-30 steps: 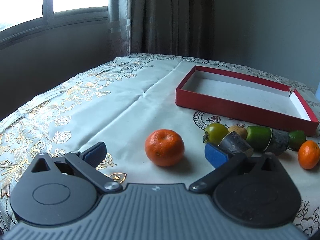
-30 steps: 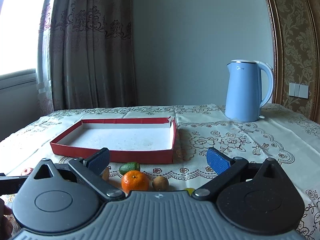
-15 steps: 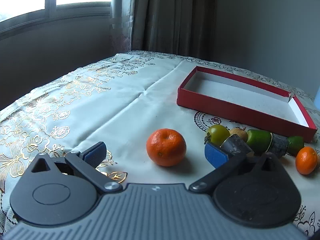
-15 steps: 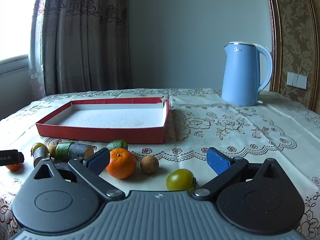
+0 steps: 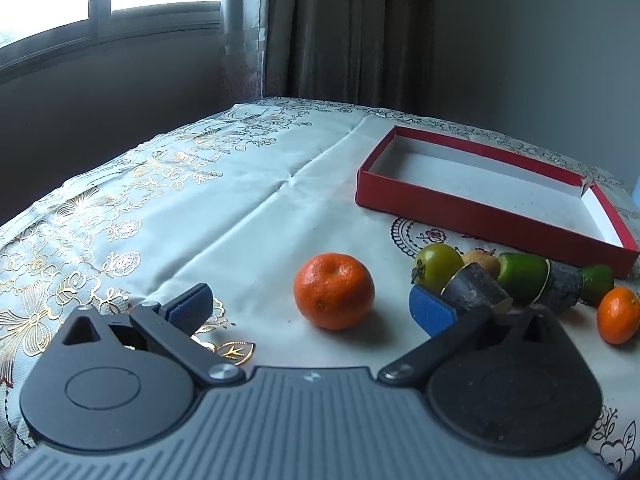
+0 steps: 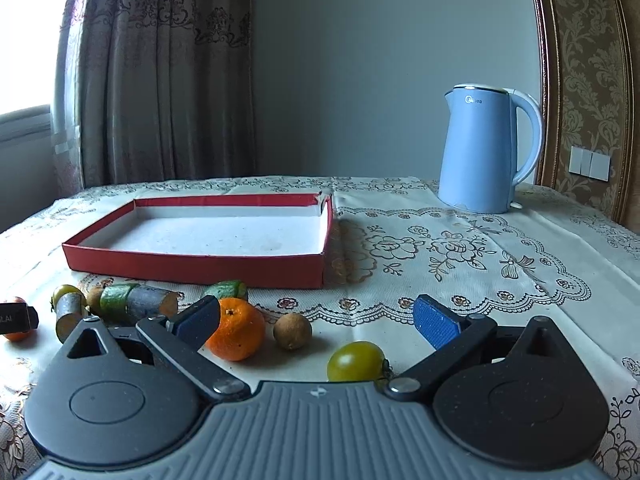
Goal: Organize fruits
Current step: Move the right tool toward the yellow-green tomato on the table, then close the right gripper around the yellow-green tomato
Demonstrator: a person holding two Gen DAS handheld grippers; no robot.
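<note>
An empty red tray [image 5: 472,216] [image 6: 192,266] lies on the tablecloth. In the left wrist view my open, empty left gripper [image 5: 312,308] frames a large tangerine [image 5: 334,290]. Right of it lie a green tomato [image 5: 438,266], a brown longan [image 5: 482,262], green and dark cut pieces [image 5: 524,276] and a small tangerine [image 5: 618,314]. In the right wrist view my open, empty right gripper [image 6: 316,318] is low over a tangerine [image 6: 236,328], a longan [image 6: 292,330] and a green tomato [image 6: 356,360]. Cut pieces [image 6: 136,302] lie at the left.
A blue electric kettle [image 6: 486,148] stands at the back right of the table. Curtains and a window are behind the table's far edge. The left gripper's tip [image 6: 16,318] shows at the left edge of the right wrist view.
The right gripper has dropped lower and closer to the fruits, so the green tomato and longan now show between its fingers. The left gripper has shifted slightly; the large tangerine stays between its fingers.
</note>
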